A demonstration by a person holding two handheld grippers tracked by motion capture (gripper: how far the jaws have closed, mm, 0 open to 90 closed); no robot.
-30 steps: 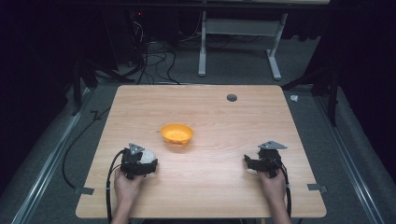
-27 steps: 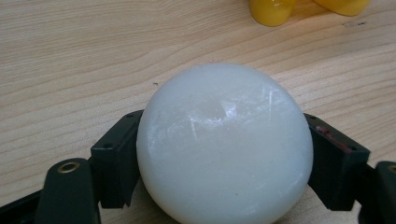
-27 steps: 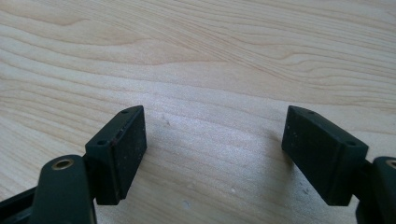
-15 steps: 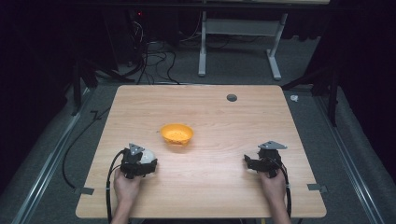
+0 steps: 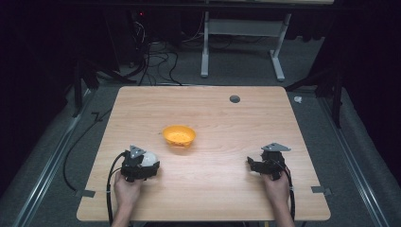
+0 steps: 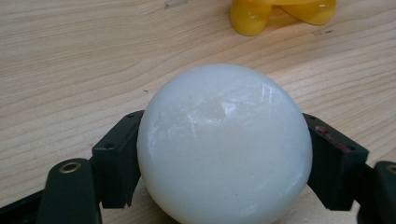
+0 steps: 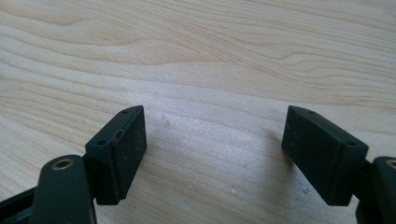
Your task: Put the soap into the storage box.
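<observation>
A white ball point(image 6: 224, 144) sits between the two black jaws of my left gripper point(image 6: 219, 154), which is shut on it just above the wooden table. From above, the ball point(image 5: 150, 158) and left gripper point(image 5: 152, 163) are at the front left. An orange bowl point(image 5: 179, 135) stands a short way beyond them, and its underside point(image 6: 280, 11) is at the top edge of the left gripper view. My right gripper point(image 5: 252, 165) rests at the front right, jaws wide open point(image 7: 215, 149) with only bare wood between them.
The wooden table point(image 5: 227, 189) has a round grommet hole point(image 5: 234, 99) near its far edge. Tape strips point(image 5: 320, 190) mark the front corners. Cables point(image 5: 111, 189) trail from both grippers toward the person. Table legs and wires lie on the floor beyond.
</observation>
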